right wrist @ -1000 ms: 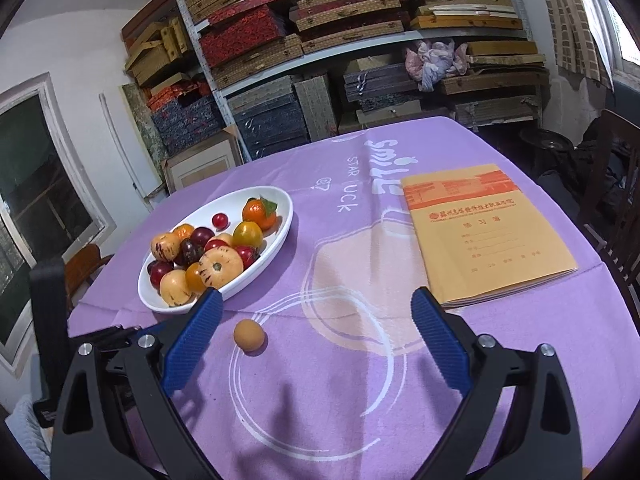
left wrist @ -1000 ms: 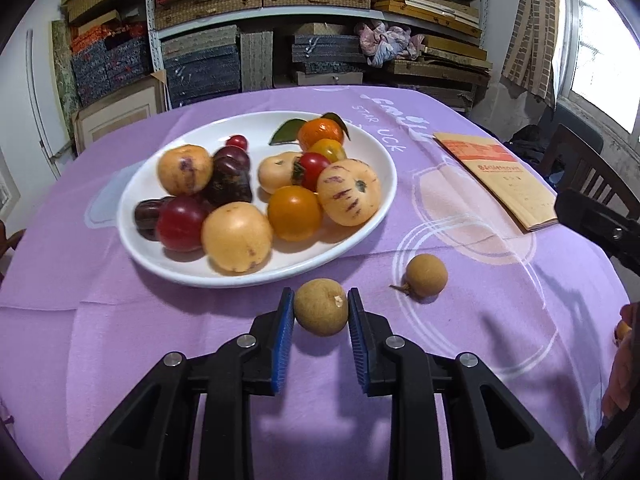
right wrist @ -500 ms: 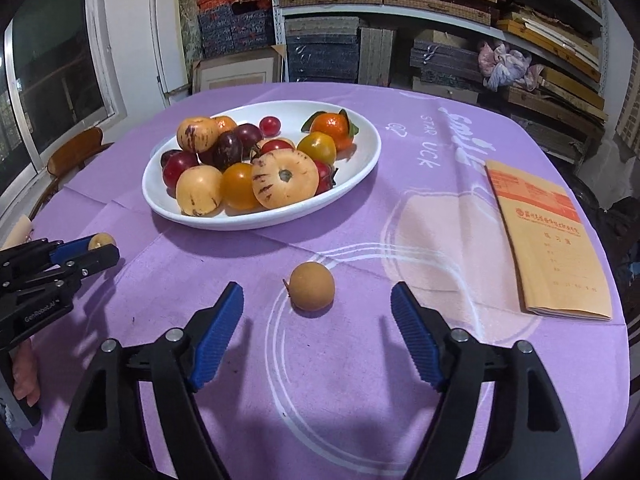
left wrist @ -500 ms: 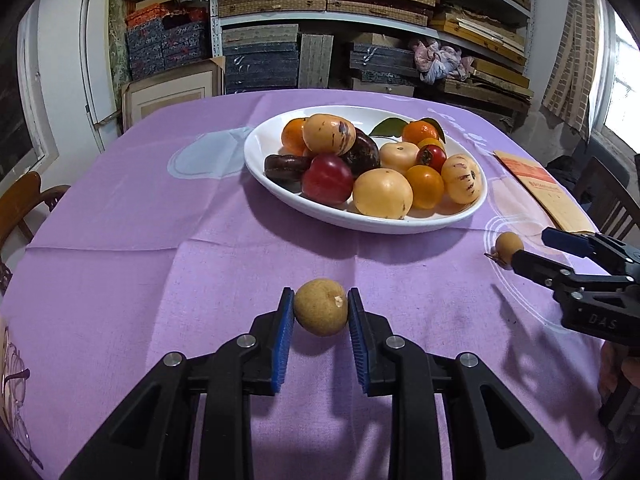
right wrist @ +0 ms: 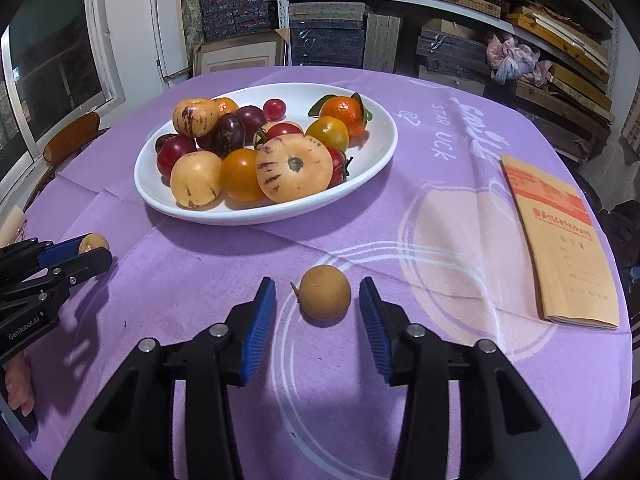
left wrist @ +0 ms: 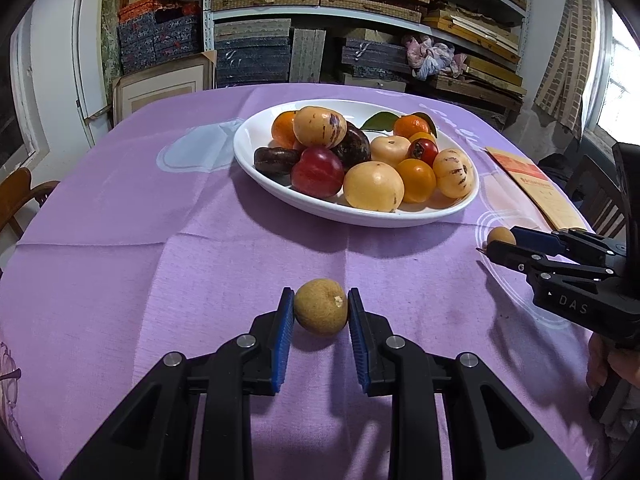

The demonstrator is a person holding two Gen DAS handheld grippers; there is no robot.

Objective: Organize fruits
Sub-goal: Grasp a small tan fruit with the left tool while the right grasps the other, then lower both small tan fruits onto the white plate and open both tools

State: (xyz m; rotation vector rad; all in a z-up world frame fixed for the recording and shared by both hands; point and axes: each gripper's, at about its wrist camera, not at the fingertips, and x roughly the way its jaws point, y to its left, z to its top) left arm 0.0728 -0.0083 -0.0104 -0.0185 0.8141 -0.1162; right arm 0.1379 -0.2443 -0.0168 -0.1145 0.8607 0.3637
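1. Your left gripper [left wrist: 321,312] pinches a brown longan [left wrist: 321,306] between its blue pads, low over the purple tablecloth [left wrist: 160,260].
2. The white plate [left wrist: 280,190] of mixed fruit sits at 12 o'clock from that gripper, well apart.
3. Your right gripper [right wrist: 318,306] is closing its jaws around a second longan [right wrist: 325,292], which rests on the cloth between the pads; there is a gap on each side, so nothing is gripped.
4. From the right gripper the plate [right wrist: 384,148] lies at 11 o'clock, and a tan booklet [right wrist: 560,240] lies flat at 2 o'clock.
5. Your left gripper shows at 9 o'clock in the right wrist view.
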